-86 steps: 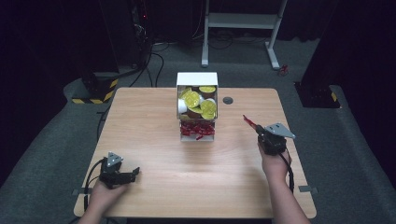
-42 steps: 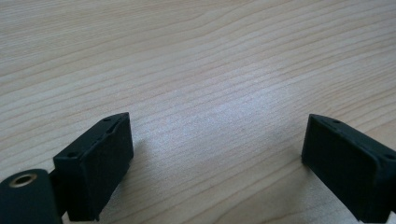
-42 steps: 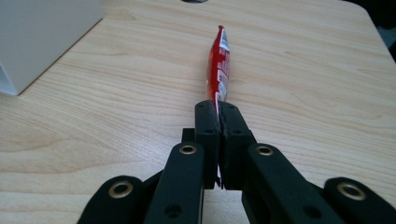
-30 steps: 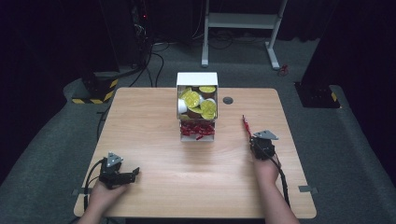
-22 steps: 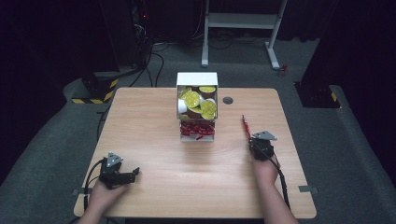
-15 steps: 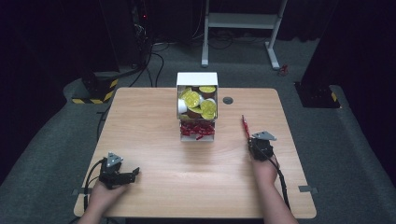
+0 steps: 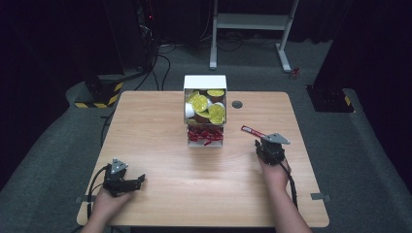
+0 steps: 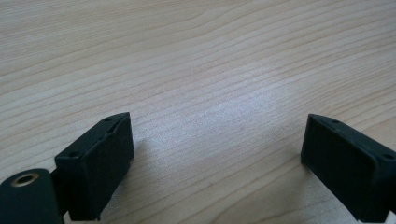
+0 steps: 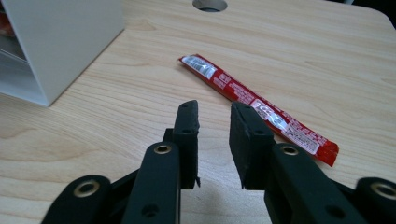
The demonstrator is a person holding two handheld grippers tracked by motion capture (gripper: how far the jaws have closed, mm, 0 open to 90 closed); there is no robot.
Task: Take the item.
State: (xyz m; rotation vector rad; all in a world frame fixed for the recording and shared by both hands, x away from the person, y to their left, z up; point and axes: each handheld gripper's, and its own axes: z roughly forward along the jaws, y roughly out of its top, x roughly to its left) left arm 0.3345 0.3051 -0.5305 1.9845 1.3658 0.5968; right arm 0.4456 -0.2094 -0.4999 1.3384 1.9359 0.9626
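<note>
A red stick packet [image 9: 243, 95] lies flat on the wooden table [image 9: 327, 56], running past the tip of my right jaw; in the high view the packet [image 7: 252, 131] rests just ahead of my right gripper [image 7: 261, 144]. My right gripper [image 9: 215, 112] has just been opening its jaws, which stand a narrow gap apart with nothing between them. Down at the near left corner, my left gripper [image 7: 138, 181] rests low on the table. Its jaws [image 8: 217, 144] are wide apart over bare wood.
A white box [image 7: 204, 82] stands at the table's middle back, with yellow-lidded cups [image 7: 198, 103] in the top part and red packets [image 7: 205, 135] in the bottom. Its side wall [image 9: 60, 42] is to the left of my right gripper. A cable hole [image 7: 237, 104] sits beside the box.
My right gripper came in from farther right with the packet in its jaws, lowered it to the table and let go. Its jaws have parted slightly. The left hand has not moved.
</note>
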